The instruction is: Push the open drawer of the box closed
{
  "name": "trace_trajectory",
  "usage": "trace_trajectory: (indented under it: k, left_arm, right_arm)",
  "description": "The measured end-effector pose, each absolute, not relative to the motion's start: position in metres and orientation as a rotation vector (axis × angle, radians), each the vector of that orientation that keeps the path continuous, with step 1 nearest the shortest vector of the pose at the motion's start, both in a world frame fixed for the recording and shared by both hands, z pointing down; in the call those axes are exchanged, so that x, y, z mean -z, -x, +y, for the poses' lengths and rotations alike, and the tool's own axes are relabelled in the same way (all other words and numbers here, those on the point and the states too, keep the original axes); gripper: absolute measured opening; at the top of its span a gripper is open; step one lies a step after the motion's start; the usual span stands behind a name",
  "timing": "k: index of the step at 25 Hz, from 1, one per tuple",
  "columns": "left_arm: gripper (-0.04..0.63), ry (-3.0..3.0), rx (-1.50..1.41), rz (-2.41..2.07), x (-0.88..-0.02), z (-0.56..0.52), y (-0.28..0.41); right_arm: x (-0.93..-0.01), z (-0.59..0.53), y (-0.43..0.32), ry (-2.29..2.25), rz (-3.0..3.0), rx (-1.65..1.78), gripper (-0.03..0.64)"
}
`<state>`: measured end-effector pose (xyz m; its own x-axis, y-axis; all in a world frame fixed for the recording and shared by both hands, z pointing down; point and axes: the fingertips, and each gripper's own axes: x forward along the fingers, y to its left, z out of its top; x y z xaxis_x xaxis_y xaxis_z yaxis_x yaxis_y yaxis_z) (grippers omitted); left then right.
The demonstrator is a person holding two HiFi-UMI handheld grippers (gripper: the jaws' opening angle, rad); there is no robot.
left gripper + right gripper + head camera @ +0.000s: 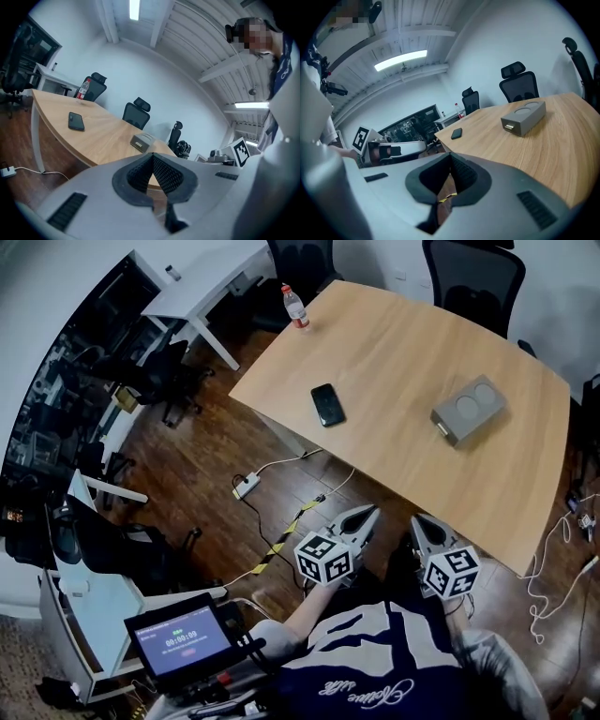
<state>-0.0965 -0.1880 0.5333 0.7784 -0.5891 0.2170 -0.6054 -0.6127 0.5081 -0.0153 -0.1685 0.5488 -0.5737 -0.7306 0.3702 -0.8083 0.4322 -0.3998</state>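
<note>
Box (469, 411) untouched, well apart from both tools; task not yet begun, by the look of it. Nearest me: the person stands off the table's near edge with both tools held close to the body. Left gripper (373, 509) has its jaws brought together at the tips, nothing between them; its own view (152, 157) shows the ribbed pads meeting. Right gripper (415, 518) likewise closed and empty, confirmed in its own view (450, 159). Floor below: power strip (246, 486) with trailing leads. On the table (394, 343), a phone (327, 404) lies flat near the near edge, toward the left corner. Box sits farther in, toward the right end, roughly midway between near and far edges, nothing touching it. Its drawer front (509, 126), with a small pull, faces the near edge; how far out it stands I cannot make out. Bottle (295, 307) upright at the far left corner, chairs beyond. Risks, as I judge them: the box lies loose on smooth wood, so a push on the drawer may slide the whole thing toward the far edge instead of seating the drawer. An off-centre push would likely turn the box or jam the drawer. The narrow closed tips could skid off the pull. Bracing the back with the second tool would guard against all three.
</note>
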Motion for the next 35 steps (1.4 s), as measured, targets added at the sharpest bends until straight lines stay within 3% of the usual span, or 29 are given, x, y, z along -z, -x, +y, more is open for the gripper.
trace_trajectory:
  k: [8, 22, 35]
  left_arm:
    - [0.002, -2.379, -0.036, -0.839, -0.544, -0.12, 0.123]
    - [0.002, -2.36, 0.055, -0.911, -0.523, -0.06, 0.128]
    - [0.002, -2.41, 0.125, -0.956, -0.491, 0.038, 0.044]
  right_arm:
    - [-0.56, -0.085, 0.04, -1.405, -2.467, -0.847, -0.003]
    - [-0.528, -0.054, -0.008, -1.552, -2.484, -0.8, -0.003]
    - [-0.516, 0.059, -0.037, -1.356, -2.596, -0.796, -0.003]
